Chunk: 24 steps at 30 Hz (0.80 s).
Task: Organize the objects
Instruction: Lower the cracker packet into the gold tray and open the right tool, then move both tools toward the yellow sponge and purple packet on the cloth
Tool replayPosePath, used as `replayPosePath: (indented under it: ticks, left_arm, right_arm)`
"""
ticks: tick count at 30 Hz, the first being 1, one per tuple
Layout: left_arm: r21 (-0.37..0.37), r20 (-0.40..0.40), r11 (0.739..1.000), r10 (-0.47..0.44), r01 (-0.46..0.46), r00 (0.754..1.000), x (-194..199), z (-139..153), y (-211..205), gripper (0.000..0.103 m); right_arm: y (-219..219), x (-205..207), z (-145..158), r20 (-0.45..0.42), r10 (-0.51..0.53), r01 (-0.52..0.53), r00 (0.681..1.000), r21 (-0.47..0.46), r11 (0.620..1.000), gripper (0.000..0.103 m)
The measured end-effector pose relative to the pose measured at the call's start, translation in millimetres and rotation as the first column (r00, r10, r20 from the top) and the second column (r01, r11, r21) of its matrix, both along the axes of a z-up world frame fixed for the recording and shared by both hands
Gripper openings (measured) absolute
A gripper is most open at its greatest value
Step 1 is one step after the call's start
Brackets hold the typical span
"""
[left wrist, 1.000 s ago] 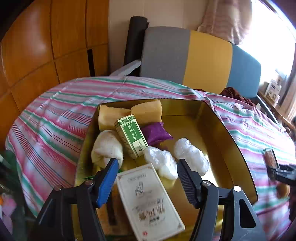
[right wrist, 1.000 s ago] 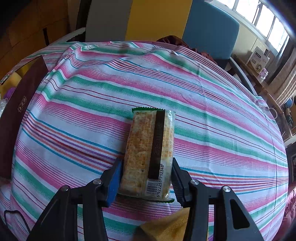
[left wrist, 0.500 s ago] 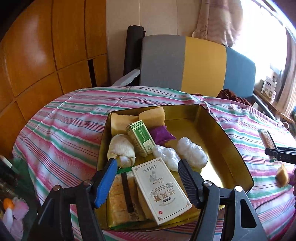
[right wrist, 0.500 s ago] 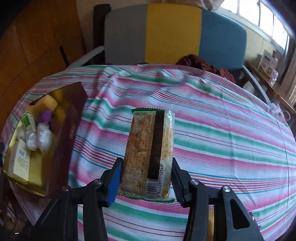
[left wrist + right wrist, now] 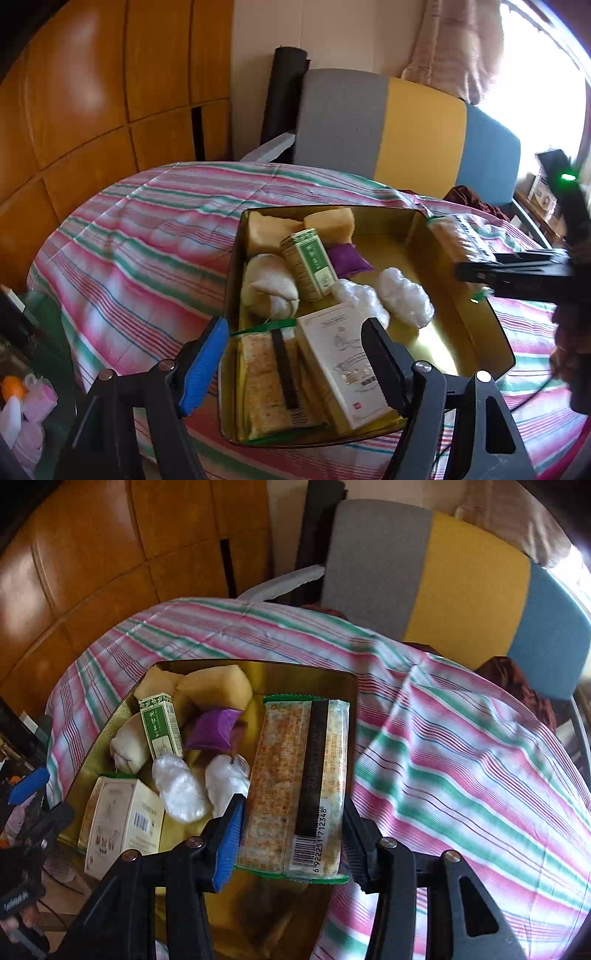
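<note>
The right claw [image 5: 291, 834] pinches a cracker packet [image 5: 299, 786] by its long sides, barcode end toward the camera, and holds it above the gold tray [image 5: 306, 672], over the tray's side at 3 o'clock. In the left wrist view the same packet [image 5: 458, 240] shows blurred at the tray's rim at 2 o'clock, gripped by the dark claw.

The left claw [image 5: 295, 365] is spread, its jaws have just been opening, and nothing is pressed between them; it hangs over the tray's edge at 6 o'clock. Beneath it lie a second cracker packet [image 5: 273, 380] and, just beside it at 3 o'clock, a white carton [image 5: 336, 358].

Further in, toward 12 o'clock, the tray holds a green box [image 5: 310, 264] leaning on a cream cloth bundle [image 5: 269, 288], a purple pouch [image 5: 347, 256], two white plastic-wrapped lumps [image 5: 402, 297] and two yellow sponges [image 5: 328, 221] against the far wall.

The tray sits on a desk under a striped cloth [image 5: 147, 236]. Beyond it at 12 o'clock stands a chair back [image 5: 388, 125] in grey, yellow and blue.
</note>
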<state>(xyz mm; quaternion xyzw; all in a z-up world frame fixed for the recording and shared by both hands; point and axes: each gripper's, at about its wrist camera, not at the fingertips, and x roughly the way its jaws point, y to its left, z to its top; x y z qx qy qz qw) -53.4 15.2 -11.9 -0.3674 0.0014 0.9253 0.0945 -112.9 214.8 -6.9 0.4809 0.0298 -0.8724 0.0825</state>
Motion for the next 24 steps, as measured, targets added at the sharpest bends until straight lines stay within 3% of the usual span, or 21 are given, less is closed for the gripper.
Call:
replayPosePath:
  ticks: [6,10,24]
  left_arm:
    - [0.03,0.017,0.999,0.03,-0.031,0.999,-3.6,-2.4,-14.7,0.076]
    - [0.035,0.021,0.999,0.036,-0.037,0.999,-4.2,-3.9,-19.1,0.076]
    - [0.022,-0.011,1.0,-0.006,0.006,1.0,5.7,4.7,-2.2,0.077]
  right_arm:
    - [-14.8,-44.2,-26.4,0.066,-0.048,0.044,0.997,0.058,0.997,0.05]
    - [-7.0,-49.1,-34.8,0.086,-0.09,0.088,0.992,0.026,0.996,0.051]
    - [40.6,52.1,7.3,-0.074,-0.165,0.165,0.983,-0.013,0.986,0.051]
